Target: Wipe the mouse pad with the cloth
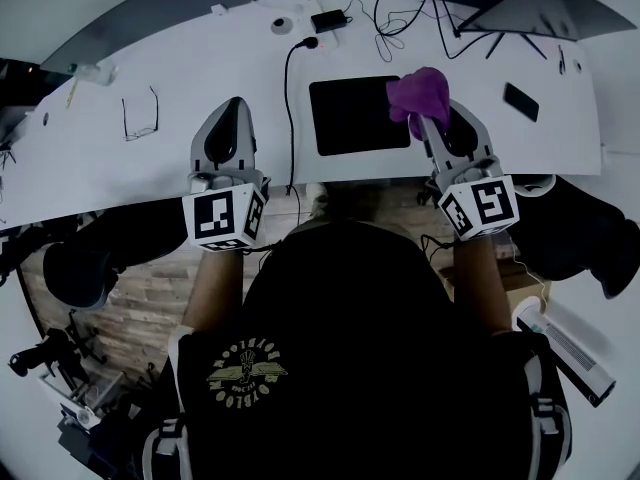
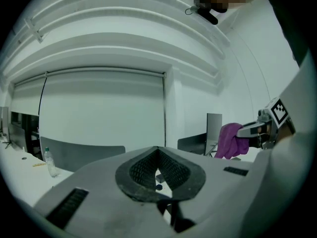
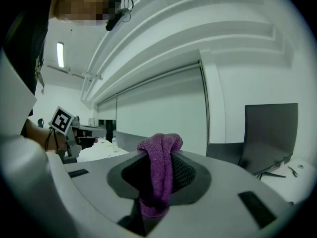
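The black mouse pad (image 1: pixel 352 115) lies flat on the white desk (image 1: pixel 180 68), near its front edge. A purple cloth (image 1: pixel 418 92) hangs bunched over the pad's right edge, pinched in my right gripper (image 1: pixel 424 120). In the right gripper view the cloth (image 3: pixel 159 175) is clamped between the dark pads and sticks out above them. My left gripper (image 1: pixel 226 128) hovers over the desk left of the pad, shut with nothing between its jaws (image 2: pixel 157 175). The left gripper view also catches the cloth (image 2: pixel 229 141) in the right gripper, off to the right.
A black cable (image 1: pixel 290 108) runs down the desk between the left gripper and the pad. Glasses (image 1: pixel 140 116) lie to the left, a phone (image 1: pixel 521 101) to the right. A charger (image 1: pixel 328 20), tangled wires and a laptop (image 1: pixel 545 10) sit at the back.
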Demonstrator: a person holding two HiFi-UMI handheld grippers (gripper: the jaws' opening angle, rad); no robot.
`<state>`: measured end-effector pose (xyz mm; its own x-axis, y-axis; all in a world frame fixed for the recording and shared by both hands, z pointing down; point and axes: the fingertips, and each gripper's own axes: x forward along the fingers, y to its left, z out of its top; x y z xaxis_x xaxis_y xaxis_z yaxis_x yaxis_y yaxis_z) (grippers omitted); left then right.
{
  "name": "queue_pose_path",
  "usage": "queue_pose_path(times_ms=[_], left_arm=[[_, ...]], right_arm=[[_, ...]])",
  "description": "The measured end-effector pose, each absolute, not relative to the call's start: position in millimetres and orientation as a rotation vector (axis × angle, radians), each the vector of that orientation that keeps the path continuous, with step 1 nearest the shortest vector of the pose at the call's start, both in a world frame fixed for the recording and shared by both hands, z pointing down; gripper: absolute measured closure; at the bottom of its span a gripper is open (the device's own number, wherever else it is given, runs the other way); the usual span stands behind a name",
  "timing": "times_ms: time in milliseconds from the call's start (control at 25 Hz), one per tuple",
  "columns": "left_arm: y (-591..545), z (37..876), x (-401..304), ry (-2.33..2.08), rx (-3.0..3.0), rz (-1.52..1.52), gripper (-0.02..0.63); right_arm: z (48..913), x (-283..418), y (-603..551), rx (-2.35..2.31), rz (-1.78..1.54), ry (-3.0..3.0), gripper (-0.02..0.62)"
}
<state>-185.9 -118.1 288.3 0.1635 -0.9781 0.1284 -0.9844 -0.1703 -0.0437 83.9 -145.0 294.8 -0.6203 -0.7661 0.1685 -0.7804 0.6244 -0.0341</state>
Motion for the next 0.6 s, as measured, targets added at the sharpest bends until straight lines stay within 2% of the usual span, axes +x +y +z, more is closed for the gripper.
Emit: queue_pose_path(times_ms=[360, 600], left_arm=[[-157.2, 294.7, -203.3, -1.893, 2.437, 0.184, 0.604], [-168.8, 315.4, -191.6, -1.843, 2.466, 0.238, 0.604]], right_arm=[[298.2, 42.0, -174.2, 1.311, 0.191, -2.699, 0.505], [338.0, 16.6, -182.5, 1.210, 0.261, -2.671, 0.505]])
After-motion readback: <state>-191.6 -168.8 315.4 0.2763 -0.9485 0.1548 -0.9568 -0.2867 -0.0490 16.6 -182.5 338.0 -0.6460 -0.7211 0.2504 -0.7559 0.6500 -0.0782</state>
